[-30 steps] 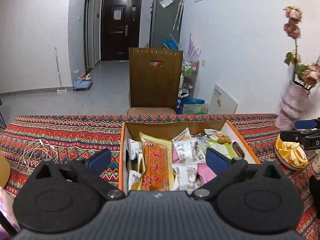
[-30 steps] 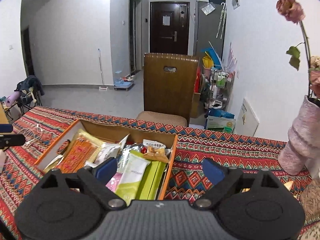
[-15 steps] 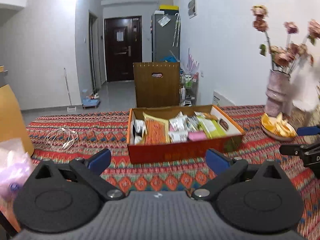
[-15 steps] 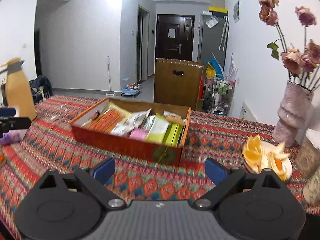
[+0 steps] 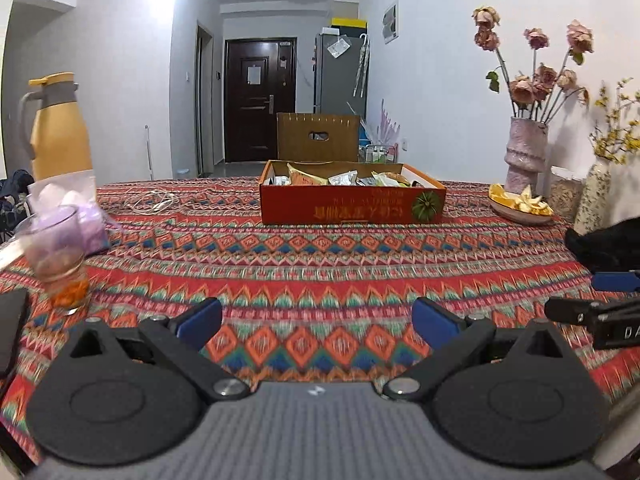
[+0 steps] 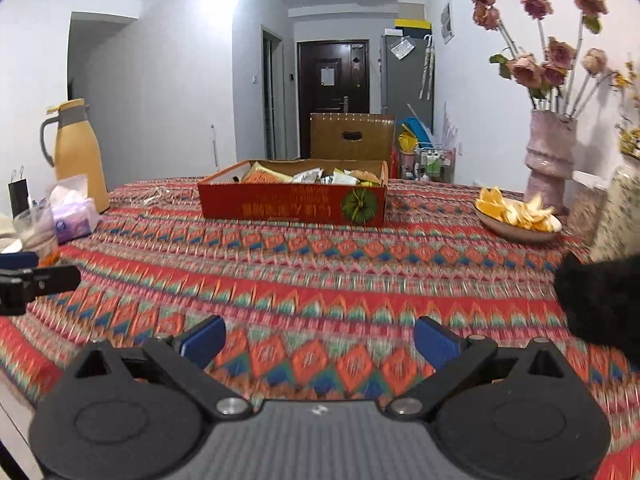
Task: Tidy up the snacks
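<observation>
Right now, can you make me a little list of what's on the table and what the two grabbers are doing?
Snack box: red cardboard box in the far middle of the table, open on top, full of packets
Cloth: patterned tablecloth
Left side: yellow jug, glass, tissue pack
Right side: plate of orange pieces, pink vase with dried roses
Left gripper: open, nothing between its fingers
Right gripper: jaws opening, nothing between them
Both grippers: near edge of table, apart from the box
</observation>
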